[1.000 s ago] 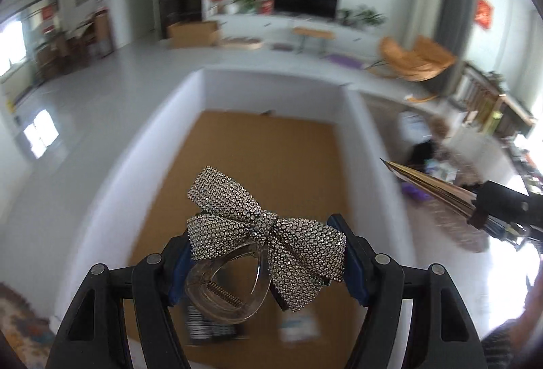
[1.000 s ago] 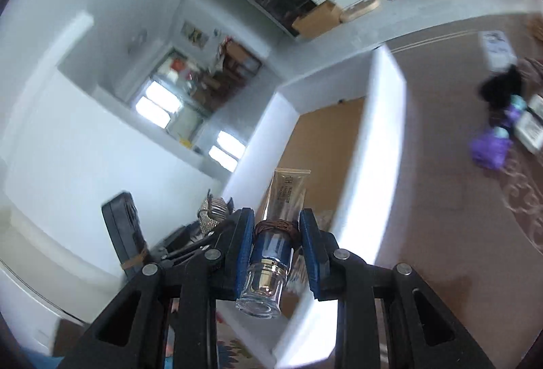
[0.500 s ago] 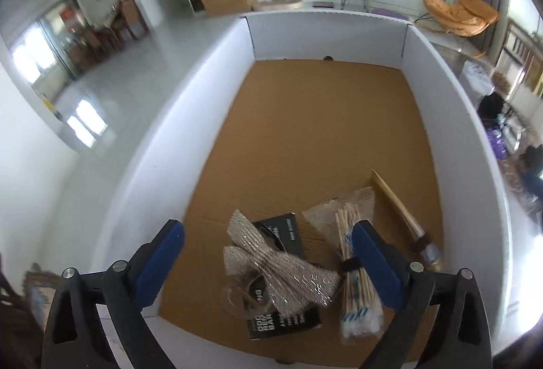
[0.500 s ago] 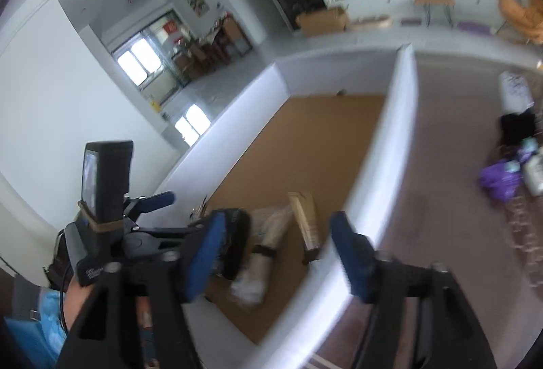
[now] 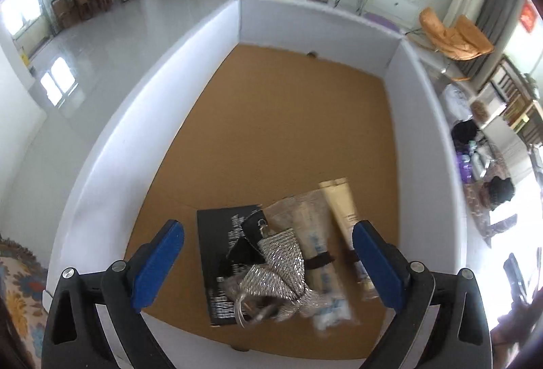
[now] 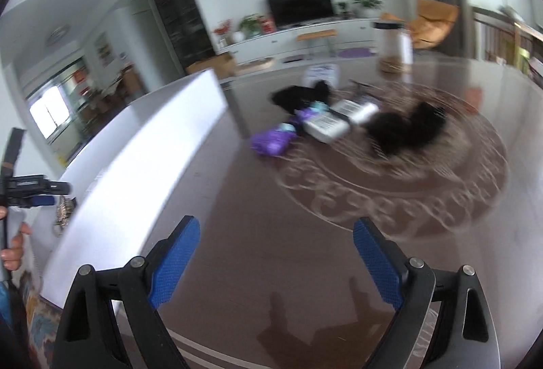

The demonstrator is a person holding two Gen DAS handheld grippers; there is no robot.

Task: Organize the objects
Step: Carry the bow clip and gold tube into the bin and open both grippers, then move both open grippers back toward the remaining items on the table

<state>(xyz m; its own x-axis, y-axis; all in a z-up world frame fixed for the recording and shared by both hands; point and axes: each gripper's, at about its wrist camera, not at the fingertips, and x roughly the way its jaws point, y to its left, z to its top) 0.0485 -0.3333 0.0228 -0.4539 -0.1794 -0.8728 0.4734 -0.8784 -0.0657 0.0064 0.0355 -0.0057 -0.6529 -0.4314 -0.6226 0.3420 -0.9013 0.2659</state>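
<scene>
My left gripper (image 5: 268, 264) is open and empty above the near end of a white-walled box (image 5: 112, 145) with a cork-brown floor. In the box lie a silver rhinestone bow clip (image 5: 278, 270), a black booklet (image 5: 220, 250), a clear bag of sticks (image 5: 315, 250) and a gold tube (image 5: 342, 216). My right gripper (image 6: 275, 264) is open and empty over the brown floor, to the right of the box's outer wall (image 6: 142, 165). The left gripper shows at the far left of the right wrist view (image 6: 30, 192).
A pile of loose items lies on a patterned round rug (image 6: 407, 172): a purple bag (image 6: 275, 141), white boxes (image 6: 325, 128) and black fluffy things (image 6: 404, 128). A clear jar (image 6: 393, 43) stands farther back. A TV unit and an orange chair (image 5: 451, 36) stand at the far wall.
My left gripper let go of the bow clip, which now lies in the box. My right gripper let go of the gold tube into the box and swung right toward the rug.
</scene>
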